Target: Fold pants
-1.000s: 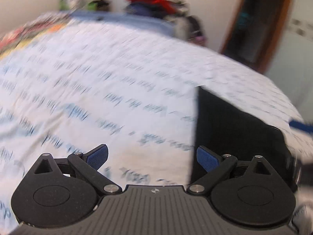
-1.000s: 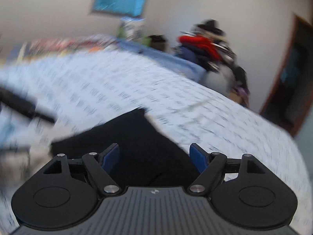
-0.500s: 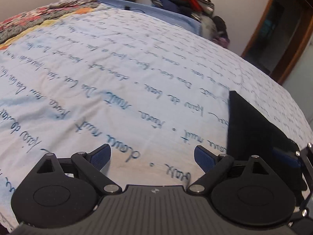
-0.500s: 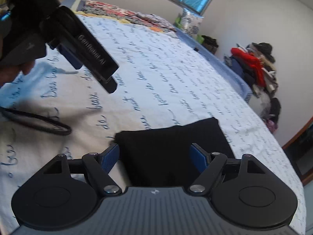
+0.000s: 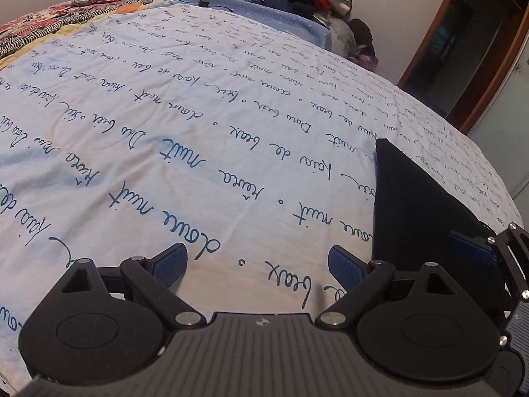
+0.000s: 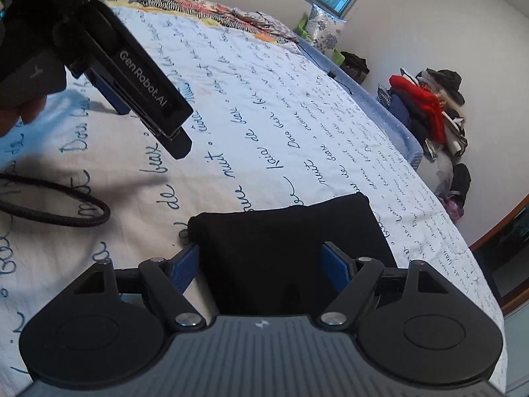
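Folded pants [image 6: 291,248] btwn right fingers [image 6: 334,264]

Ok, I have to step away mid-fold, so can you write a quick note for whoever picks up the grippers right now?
Left gripper: open, empty, over bare bedsheet, left of the pants.
Right gripper: open, its fingers straddle the near end of the black pants; no grip visible.
Pants: compact folded bundle flat on the bed.
Done: looks folded.
Left: check whether another fold is wanted, else tidy the edges.

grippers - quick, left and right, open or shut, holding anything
Left gripper: open, nothing between its fingers, only the printed bedsheet ahead of it.
Right gripper: open, over the black pants, not clamped on them.
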{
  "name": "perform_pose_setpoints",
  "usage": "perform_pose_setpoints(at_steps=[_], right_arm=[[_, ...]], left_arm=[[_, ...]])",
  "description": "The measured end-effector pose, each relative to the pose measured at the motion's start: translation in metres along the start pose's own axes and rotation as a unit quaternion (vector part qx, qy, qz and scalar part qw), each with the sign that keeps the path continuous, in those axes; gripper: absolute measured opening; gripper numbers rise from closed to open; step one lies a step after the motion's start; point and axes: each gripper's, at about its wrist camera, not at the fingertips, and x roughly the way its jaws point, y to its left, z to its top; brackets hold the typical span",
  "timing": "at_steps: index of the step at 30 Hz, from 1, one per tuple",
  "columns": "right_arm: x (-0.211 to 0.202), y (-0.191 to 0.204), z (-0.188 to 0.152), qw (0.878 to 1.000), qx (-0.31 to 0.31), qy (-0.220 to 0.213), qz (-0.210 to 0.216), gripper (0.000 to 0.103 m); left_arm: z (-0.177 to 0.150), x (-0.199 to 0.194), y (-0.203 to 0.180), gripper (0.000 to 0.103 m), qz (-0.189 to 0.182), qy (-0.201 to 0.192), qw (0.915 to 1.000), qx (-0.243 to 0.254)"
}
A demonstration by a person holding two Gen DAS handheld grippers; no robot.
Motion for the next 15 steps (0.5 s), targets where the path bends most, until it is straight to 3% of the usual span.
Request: perform_pose_setpoints(at_steps=[8,15], right_arm=[[-0.013,0.003,0.017,1.0,-0.004,-0.031,0.001,0.079],[-0.011,-0.013,0.005,1.0,0.013,-0.007,0.006,0.079]], left_arm=[[0.006,-0.012,0.007,0.093,0.007,-0.015,0.9999,-0.006],[0.008,-0.009,0.007,0.093,0.003,-0.013,0.9998,-0.011]])
